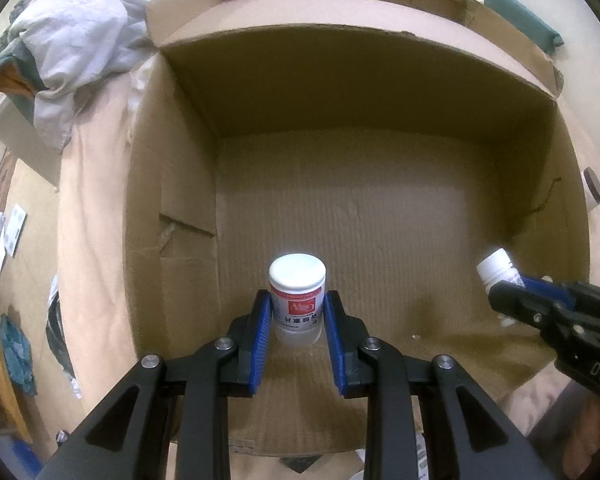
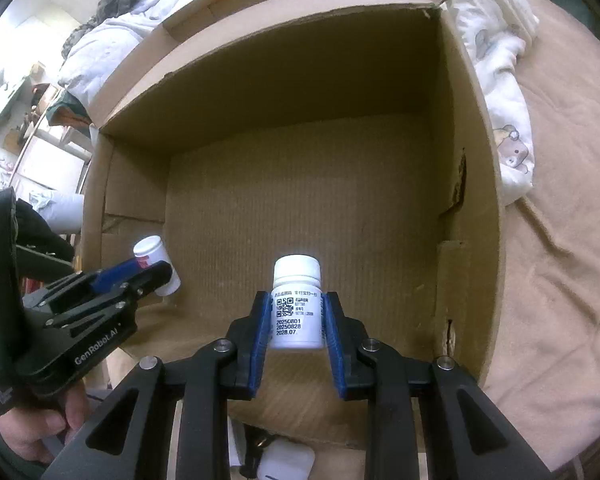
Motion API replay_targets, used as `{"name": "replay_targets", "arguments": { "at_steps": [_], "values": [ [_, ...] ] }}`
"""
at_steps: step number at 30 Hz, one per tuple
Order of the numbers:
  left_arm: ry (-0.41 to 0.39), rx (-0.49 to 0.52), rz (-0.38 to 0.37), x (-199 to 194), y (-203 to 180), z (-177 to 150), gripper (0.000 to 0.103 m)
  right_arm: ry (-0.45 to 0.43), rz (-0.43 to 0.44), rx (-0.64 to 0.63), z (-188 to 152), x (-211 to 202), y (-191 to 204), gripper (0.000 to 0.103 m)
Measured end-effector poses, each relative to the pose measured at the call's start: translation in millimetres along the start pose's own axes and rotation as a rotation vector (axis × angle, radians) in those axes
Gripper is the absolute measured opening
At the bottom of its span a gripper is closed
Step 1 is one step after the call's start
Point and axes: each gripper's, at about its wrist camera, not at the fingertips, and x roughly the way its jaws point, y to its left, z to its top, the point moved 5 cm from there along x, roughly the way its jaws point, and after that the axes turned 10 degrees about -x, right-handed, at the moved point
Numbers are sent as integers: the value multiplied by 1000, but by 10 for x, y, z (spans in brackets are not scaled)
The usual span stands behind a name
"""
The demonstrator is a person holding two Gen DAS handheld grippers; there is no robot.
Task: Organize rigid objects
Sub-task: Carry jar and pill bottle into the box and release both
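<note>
Left wrist view: left gripper (image 1: 297,312) pinches the red-label bottle (image 1: 297,294); right gripper (image 2: 297,314) pinches the white bottle (image 2: 297,304). Both hang above the cardboard box (image 1: 380,200) floor; lower each upright before releasing, apart.

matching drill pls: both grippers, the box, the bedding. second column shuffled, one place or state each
Column 1
1. left gripper
2. right gripper
3. cardboard box
4. white bedding

Column 2
A. open at the top, bare floor
B. shut on the red-label bottle
C. bunched outside the box's right wall
D. shut on the QR-code bottle

Pairs: 1-B, 2-D, 3-A, 4-C
</note>
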Motion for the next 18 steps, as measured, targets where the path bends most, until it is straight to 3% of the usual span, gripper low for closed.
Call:
{"name": "replay_targets", "arguments": {
  "at_steps": [5,9,11,14,16,18],
  "values": [
    [-2,7,16,6,-5,-10,24,-7,11,22,20,-21,-12,28],
    [-8,3,0,-52,-43,-27,28,-44,77,33,77,-93,33,56],
    [-9,-5,-11,-87,-45,-19,46,-71,85,15,103,-165,81,66],
    [-36,-3,0,-154,-65,-11,58,-112,83,-2,134,-256,119,80],
    [-49,-5,5,-172,-80,0,62,-141,74,5,160,-322,99,102],
    [-49,-2,3,-185,-85,4,62,-196,81,28,189,-415,57,103]
  ]
}}
